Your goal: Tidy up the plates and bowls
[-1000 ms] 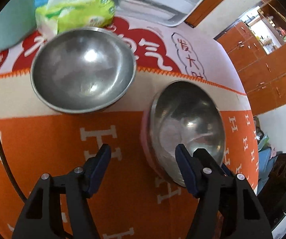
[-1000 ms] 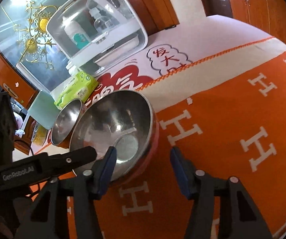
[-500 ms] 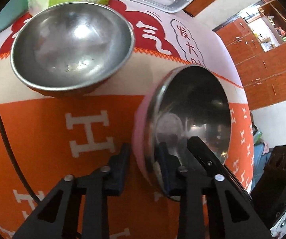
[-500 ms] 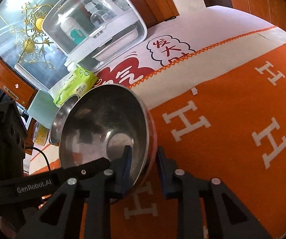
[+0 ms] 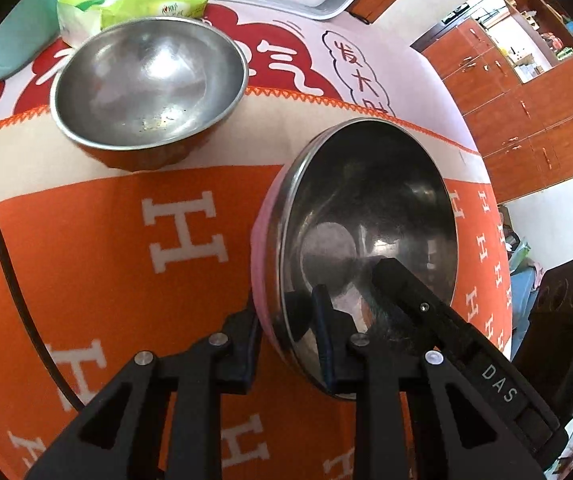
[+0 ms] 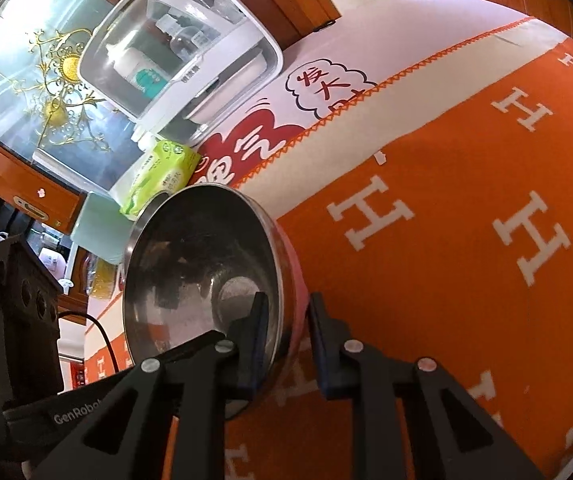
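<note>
A steel bowl with a pink outside is tilted up off the orange cloth. My left gripper is shut on its near wall, one pad inside and one on the pink outside. My right gripper holds the same pink bowl by the opposite wall; its jaws are closing with the wall pressed between the pads. The right gripper's finger reaches into the bowl in the left wrist view. A second, plain steel bowl stands upright on the cloth beyond, apart from the held one.
A green tissue pack lies behind the plain bowl. A white box with a clear lid stands at the table's back. A black cable runs along the left. Wooden cabinets stand past the table's right edge.
Both grippers went from open beside the pink bowl to shut on its wall from opposite sides. The bowl has tipped up off the cloth.
</note>
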### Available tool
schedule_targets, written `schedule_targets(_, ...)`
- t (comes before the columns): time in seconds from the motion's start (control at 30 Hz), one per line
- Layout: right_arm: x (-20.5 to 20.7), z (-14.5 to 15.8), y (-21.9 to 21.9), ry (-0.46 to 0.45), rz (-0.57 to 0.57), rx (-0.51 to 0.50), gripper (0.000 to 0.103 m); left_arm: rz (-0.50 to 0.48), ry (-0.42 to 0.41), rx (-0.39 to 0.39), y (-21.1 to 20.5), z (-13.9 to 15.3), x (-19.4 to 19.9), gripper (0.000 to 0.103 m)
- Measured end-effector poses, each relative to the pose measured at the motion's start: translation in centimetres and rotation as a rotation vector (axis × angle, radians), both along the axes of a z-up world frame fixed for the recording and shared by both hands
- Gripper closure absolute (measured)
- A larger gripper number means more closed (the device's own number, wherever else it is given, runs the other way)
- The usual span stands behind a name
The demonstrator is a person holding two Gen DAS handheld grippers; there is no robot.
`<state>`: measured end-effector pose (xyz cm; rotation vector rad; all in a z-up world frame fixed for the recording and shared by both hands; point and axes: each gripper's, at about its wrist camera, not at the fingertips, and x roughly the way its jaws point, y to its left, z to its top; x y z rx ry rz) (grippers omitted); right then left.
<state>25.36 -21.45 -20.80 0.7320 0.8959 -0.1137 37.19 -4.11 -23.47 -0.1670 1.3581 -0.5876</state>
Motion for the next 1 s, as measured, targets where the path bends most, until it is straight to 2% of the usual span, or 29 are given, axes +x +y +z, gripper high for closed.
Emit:
schedule_targets(0.4, -4.7, 4.2, 2.9, -0.011, 0.027, -0.066, 0.084, -0.066, -0.078, 0.001, 1.9, 4.8, -4.7, 0.081)
schedule_targets(0.7, -10.4, 7.8, 5.9, -0.031, 0.053, -0.172, 0.084, -0.139, -0.184, -0.001, 2.8, 8.5, -9.5, 0.081)
schedule_targets(1.0, -15.8, 9.9, 7.8, -0.063, 0.07, -0.237, 0.084, -0.173, -0.235, -0.019, 4.4, 10.7, -14.8, 0.081)
